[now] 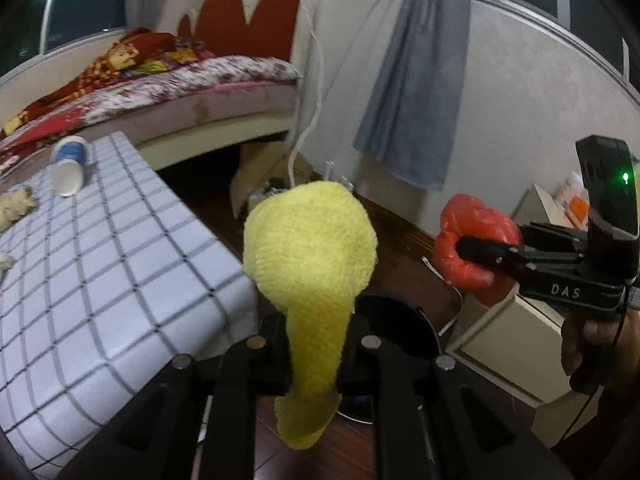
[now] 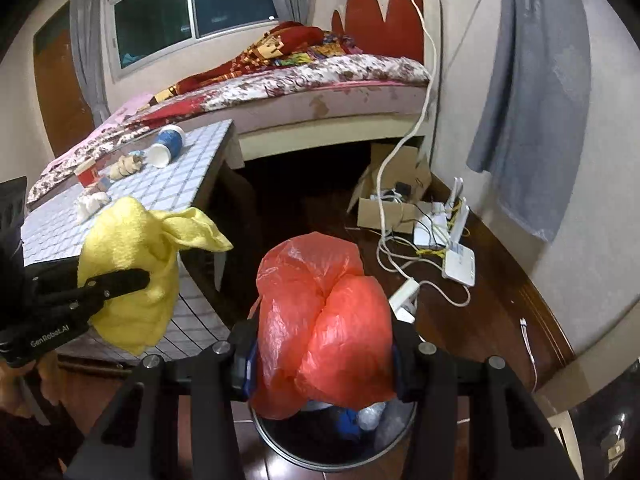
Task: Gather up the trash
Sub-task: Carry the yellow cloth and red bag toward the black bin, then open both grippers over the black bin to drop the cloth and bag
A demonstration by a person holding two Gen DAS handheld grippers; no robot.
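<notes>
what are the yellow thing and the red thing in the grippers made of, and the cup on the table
Yellow cloth: soft terry or microfibre by its fuzzy, matte nap and limp drape. Red bag: thin plastic film, glossy, translucent, finely crinkled. Cup, lying on its side: probably paper, with a matte white inside and blue printed outer wall.

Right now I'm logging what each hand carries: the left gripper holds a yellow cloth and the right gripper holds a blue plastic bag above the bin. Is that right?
Not quite: the plastic bag is red, not blue, as the right wrist view shows. The rest stands: the left gripper holds the yellow cloth, and the right gripper holds the bag above the bin.
</notes>
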